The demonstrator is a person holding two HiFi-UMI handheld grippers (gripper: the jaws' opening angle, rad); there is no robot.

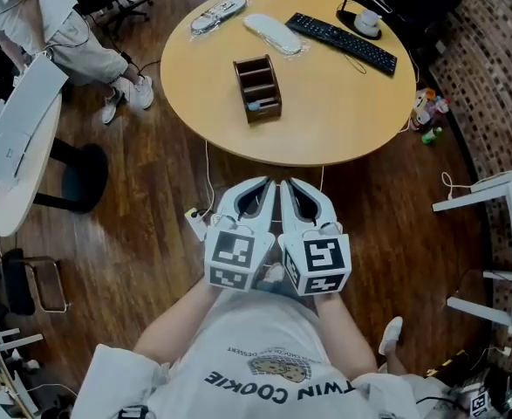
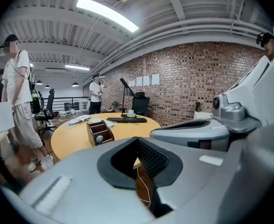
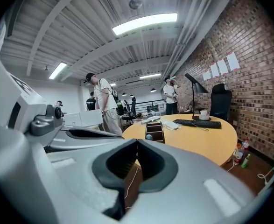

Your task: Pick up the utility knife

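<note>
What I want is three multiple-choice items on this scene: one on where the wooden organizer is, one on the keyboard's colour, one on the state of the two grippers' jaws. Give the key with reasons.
1. The wooden organizer stands:
A. on the round table
B. on the floor
C. on a chair

2. The keyboard is:
A. white
B. black
C. red

3. The left gripper and the right gripper are:
A. both shut and empty
B. both wide open
C. one open, one shut

Key:
1 A: it sits on the tabletop, ahead of both grippers.
2 B: its keys and frame are black.
3 A: each gripper view shows the jaw tips together with nothing between them.
</note>
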